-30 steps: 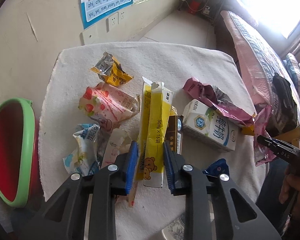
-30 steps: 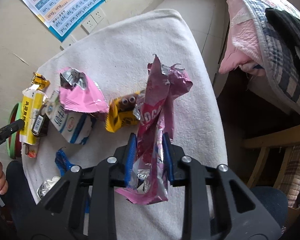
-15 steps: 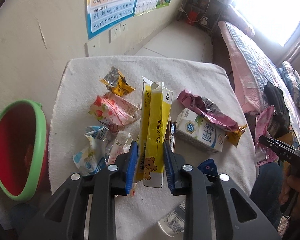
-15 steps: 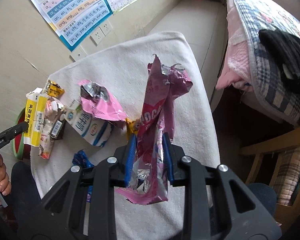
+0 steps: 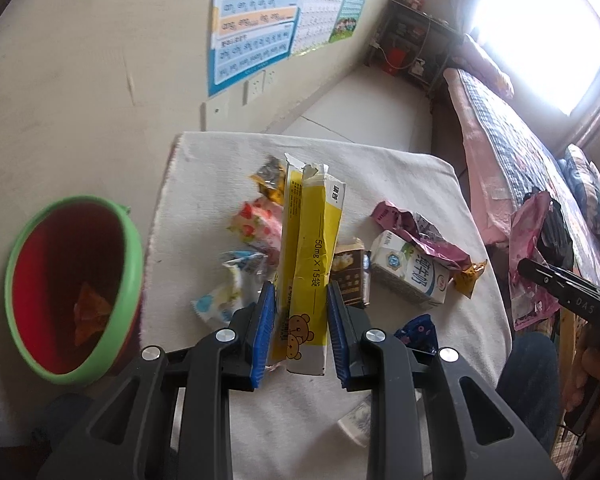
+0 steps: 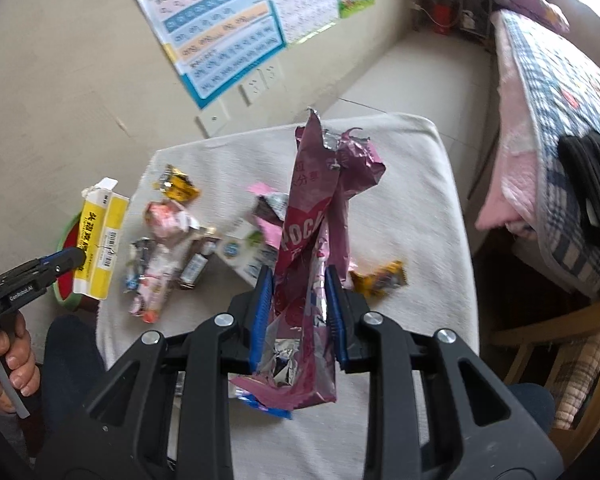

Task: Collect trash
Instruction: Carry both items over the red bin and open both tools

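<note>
My left gripper [image 5: 300, 316] is shut on a long yellow box [image 5: 310, 264] and holds it up above the white-covered table [image 5: 380, 168]. The same box shows at the left in the right wrist view [image 6: 98, 248]. My right gripper [image 6: 299, 304] is shut on a torn pink snack wrapper [image 6: 316, 216], lifted above the table; it also shows at the right in the left wrist view [image 5: 534, 240]. A red bin with a green rim [image 5: 70, 292] stands on the floor left of the table, an orange scrap inside.
Trash lies on the table: a milk carton [image 5: 410, 268], a pink wrapper [image 5: 416, 232], a strawberry wrapper [image 5: 256, 226], a yellow wrapper [image 5: 270, 182], a blue-white wrapper [image 5: 228, 288], a brown box [image 5: 348, 276]. A bed [image 5: 520, 140] stands right.
Both grippers have risen and pulled back from the table with their loads. The left view has swung so the red bin shows more fully, closer to the gripper.
</note>
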`<move>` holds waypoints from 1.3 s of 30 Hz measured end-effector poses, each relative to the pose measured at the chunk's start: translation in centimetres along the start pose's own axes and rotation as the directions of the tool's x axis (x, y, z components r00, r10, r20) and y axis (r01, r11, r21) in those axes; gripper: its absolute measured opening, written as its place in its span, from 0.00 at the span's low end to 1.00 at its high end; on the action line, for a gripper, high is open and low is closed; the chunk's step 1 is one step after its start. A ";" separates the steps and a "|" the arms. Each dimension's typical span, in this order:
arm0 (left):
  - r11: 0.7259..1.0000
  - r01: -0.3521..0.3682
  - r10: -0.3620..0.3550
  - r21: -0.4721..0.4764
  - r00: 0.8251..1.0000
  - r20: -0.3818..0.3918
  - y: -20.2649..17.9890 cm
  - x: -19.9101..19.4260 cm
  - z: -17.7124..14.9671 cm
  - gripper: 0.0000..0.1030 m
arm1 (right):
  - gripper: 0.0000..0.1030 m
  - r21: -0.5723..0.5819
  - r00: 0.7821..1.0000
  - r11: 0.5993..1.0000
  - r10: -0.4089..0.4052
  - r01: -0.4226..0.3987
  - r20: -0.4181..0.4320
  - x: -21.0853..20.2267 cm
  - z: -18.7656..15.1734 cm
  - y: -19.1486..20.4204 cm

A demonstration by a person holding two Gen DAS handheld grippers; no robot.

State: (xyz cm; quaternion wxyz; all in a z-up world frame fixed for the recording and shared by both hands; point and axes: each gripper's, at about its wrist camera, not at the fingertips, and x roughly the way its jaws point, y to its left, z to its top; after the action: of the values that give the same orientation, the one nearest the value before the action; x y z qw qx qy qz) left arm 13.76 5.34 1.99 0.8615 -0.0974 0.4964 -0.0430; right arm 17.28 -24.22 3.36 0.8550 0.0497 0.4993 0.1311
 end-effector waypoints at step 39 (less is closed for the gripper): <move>0.940 -0.171 0.203 -0.296 0.976 0.083 20.0 -9.7 -2.1 0.24 | 0.26 -0.372 0.963 0.888 0.254 -0.270 -0.092 4.8 5.5 28.5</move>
State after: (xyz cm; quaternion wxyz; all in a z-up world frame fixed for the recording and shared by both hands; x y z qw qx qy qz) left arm 6.60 26.32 4.97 0.8651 -0.1759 0.4549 0.1171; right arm 19.32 4.72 8.16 0.8124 -0.0531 0.4700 0.3409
